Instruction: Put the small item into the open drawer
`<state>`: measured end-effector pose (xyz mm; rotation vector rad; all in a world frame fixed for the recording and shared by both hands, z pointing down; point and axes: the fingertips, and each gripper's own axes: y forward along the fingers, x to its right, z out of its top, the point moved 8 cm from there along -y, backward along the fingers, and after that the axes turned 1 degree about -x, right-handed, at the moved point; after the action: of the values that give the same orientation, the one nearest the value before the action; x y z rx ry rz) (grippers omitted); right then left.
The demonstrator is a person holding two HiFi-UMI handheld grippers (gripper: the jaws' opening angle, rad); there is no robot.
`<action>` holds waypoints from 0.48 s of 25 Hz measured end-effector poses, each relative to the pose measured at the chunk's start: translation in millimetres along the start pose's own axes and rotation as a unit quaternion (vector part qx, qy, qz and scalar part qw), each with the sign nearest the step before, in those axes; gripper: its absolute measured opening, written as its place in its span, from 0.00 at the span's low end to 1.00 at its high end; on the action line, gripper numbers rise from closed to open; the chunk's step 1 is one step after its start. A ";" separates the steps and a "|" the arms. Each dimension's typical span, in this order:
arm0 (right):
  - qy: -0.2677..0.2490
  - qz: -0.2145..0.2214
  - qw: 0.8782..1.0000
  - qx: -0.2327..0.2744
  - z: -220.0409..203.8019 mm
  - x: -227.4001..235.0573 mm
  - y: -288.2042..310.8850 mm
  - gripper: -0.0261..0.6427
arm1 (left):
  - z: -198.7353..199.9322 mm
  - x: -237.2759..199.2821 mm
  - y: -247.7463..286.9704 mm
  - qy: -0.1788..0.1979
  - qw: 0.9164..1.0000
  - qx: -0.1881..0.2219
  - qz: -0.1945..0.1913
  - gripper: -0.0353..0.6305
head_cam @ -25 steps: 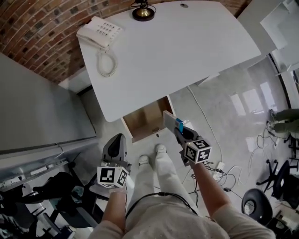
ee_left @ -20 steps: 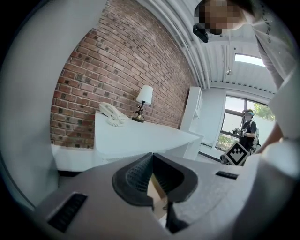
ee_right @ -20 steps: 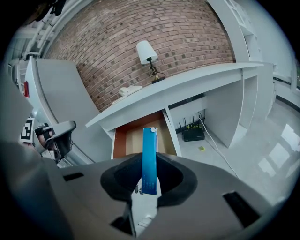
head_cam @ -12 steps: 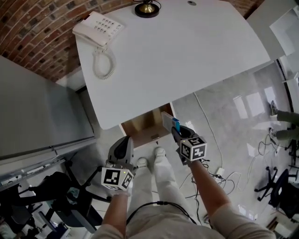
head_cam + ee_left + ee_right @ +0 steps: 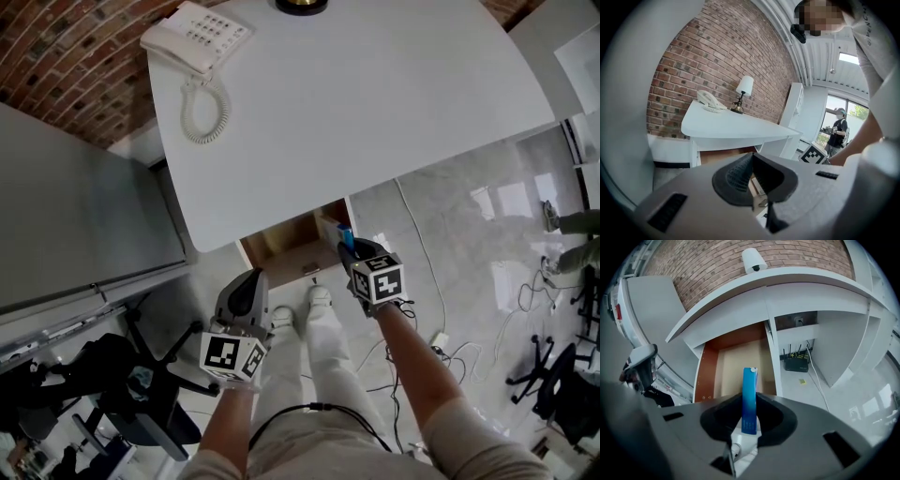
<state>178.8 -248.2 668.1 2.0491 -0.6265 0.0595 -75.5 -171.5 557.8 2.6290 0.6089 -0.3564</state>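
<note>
A large white desk (image 5: pixel 375 94) fills the far half of the head view, with a telephone (image 5: pixel 195 37) near its far left corner. Under the desk's near edge a wooden drawer (image 5: pixel 291 248) stands pulled out towards the person, who stands just near of it with a gripper in each hand.

The right gripper (image 5: pixel 349 251) is at the drawer's near right corner, its jaws clamped on a slim blue item (image 5: pixel 346 236), a small flat box held upright on end. In the right gripper view the box (image 5: pixel 749 399) stands straight between the jaws, with the open drawer (image 5: pixel 740 362) directly beyond it. The left gripper (image 5: pixel 246 281) hangs to the near left, apart from the drawer, its jaws pressed together on nothing.

The item is not yet inside. To place it well, I judge the right gripper should go over the drawer's middle, clear of the right wall, and drop close to the floor before the jaws part, since a tall thin box may tip.
</note>
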 end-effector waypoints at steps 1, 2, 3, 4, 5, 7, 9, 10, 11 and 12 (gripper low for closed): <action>0.000 -0.001 1.000 -0.004 0.0 0.6 1.8 0.17 | -1.0 -1.2 -0.5 0.001 1.000 0.000 0.002 0.06; 0.000 -0.003 1.000 -0.009 -0.2 1.4 3.8 0.17 | -1.1 -2.2 -0.6 0.001 1.000 -0.001 0.004 0.06; 0.003 -0.004 1.000 -0.017 -1.4 2.8 6.3 0.17 | -0.9 -3.1 -0.4 0.001 1.000 -0.001 0.006 0.06; 0.006 -0.005 1.000 -0.026 -3.0 4.5 9.1 0.17 | -1.0 -4.0 0.0 0.001 1.000 -0.002 0.008 0.06; 0.008 -0.006 0.999 -0.034 -4.2 6.0 11.7 0.17 | -1.3 -4.8 0.6 0.001 1.000 -0.002 0.010 0.06; 0.010 -0.005 0.999 -0.043 -4.2 7.7 15.1 0.17 | -1.9 -5.8 1.5 0.002 1.000 -0.003 0.012 0.06; 0.009 -0.004 0.999 -0.047 -3.2 8.3 16.5 0.17 | -2.6 -5.5 1.8 0.002 1.000 -0.005 0.012 0.06; 0.009 -0.004 0.999 -0.049 -2.9 8.5 17.2 0.17 | -3.2 -5.1 2.1 0.002 1.000 -0.005 0.012 0.06; 0.010 -0.003 0.999 -0.051 -3.0 8.7 18.3 0.17 | -4.0 -4.8 2.6 0.002 1.000 -0.006 0.012 0.06; 0.011 -0.002 0.999 -0.053 -3.2 8.8 19.7 0.17 | -5.0 -4.8 3.3 0.002 1.000 -0.007 0.012 0.06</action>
<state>178.2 -257.3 688.0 1.9456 -0.6002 0.0448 -77.4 -173.6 564.9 2.6226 0.5785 -0.3381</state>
